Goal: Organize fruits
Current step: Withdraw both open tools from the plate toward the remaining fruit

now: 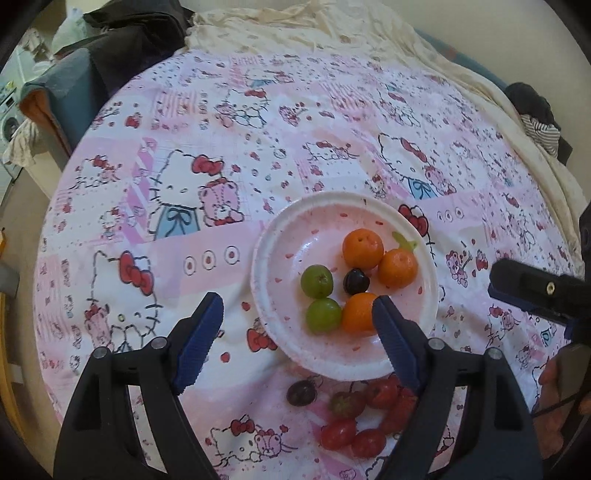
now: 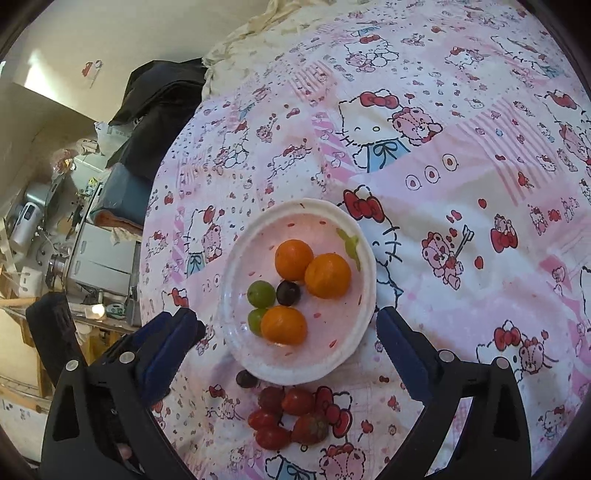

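A white plate (image 1: 266, 254) (image 2: 332, 325) with pink specks lies on the cartoon-cat cloth. On it are three oranges (image 1: 362, 248) (image 2: 327, 275), two green fruits (image 1: 317, 281) (image 2: 261, 293) and one dark cherry (image 1: 356, 280) (image 2: 288, 292). On the cloth by the plate's near rim lie a dark grape (image 1: 301, 393) (image 2: 245, 378) and a cluster of several red fruits (image 1: 362, 417) (image 2: 288, 417). My left gripper (image 1: 299, 332) hovers open above the plate's near-left rim, holding nothing. My right gripper (image 2: 288, 347) is wide open over the plate's near edge, with nothing between its pads.
The pink printed cloth (image 1: 184, 229) covers a round surface, with a cream sheet (image 1: 295, 33) at the back. Dark clothing (image 1: 140, 37) is piled at the far left. A cluttered shelf area (image 2: 55, 240) lies past the left edge. The right gripper's black body (image 1: 535, 291) shows at the left view's right side.
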Demonstrator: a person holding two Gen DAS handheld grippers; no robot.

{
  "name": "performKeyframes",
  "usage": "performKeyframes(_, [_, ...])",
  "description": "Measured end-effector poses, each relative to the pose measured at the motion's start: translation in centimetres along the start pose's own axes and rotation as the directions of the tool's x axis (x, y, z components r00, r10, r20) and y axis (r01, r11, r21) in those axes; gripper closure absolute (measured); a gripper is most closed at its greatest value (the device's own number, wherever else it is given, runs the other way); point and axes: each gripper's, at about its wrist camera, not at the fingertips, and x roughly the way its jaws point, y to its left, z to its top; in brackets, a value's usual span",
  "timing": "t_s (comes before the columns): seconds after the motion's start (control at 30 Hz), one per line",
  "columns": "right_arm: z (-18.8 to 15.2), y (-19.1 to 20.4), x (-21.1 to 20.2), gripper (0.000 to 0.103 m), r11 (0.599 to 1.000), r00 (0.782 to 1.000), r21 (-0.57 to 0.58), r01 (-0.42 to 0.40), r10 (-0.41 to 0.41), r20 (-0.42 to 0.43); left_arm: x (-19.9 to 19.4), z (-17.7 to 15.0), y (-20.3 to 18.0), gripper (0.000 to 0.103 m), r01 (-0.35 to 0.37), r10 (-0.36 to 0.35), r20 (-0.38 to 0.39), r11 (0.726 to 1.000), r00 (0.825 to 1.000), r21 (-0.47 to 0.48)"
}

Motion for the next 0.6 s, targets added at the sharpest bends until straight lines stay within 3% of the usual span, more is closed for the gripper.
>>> performKeyframes(0.6, [-3.7, -0.4, -4.0, 0.003, 0.999, 0.999, -0.008, 0.034, -0.034, 0.01, -5.9, -3.0, 2.4, 0.023, -0.02, 0.025, 0.081, 0.998, 0.996, -0.061])
